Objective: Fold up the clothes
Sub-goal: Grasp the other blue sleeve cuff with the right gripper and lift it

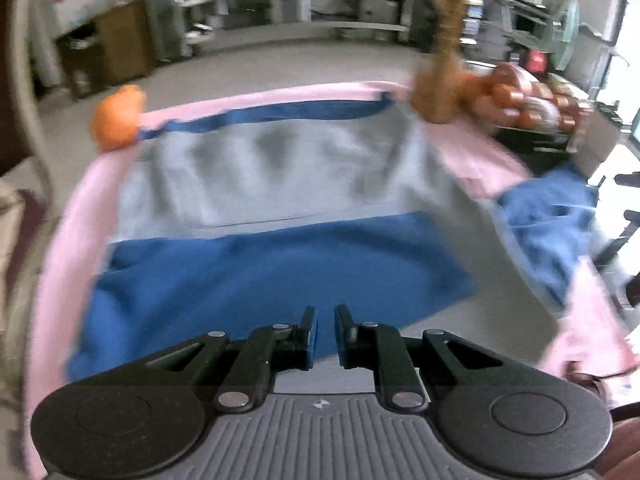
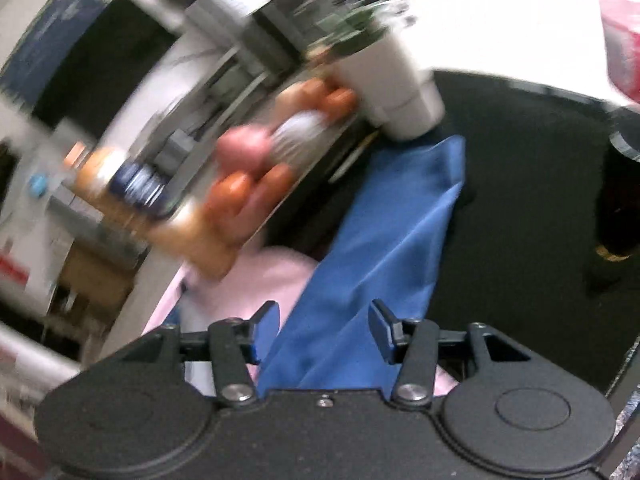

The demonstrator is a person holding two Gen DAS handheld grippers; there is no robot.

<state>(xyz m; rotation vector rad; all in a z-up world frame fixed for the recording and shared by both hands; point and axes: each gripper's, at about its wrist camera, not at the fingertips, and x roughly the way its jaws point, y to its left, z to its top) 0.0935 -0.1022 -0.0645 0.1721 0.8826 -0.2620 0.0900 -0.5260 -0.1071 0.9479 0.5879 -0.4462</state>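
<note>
The blue and grey fabric garment (image 1: 256, 216) lies spread on the pink cloth-covered table (image 1: 72, 224). Its blue sleeve (image 2: 380, 248) runs lengthwise between the right gripper (image 2: 322, 334)'s wide-apart fingers. The left gripper (image 1: 325, 330), fingers narrowly apart, hovers at the garment's near blue edge.

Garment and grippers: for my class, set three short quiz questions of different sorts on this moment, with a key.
1. True or false: the left gripper is wide open.
2. What colour is the cloth under the garment? A pink, B green, C black.
3. Fill in: the sleeve between the right gripper fingers is ____.

Key: 1 false, it is nearly shut with a narrow gap. 2 A. 3 blue.
</note>
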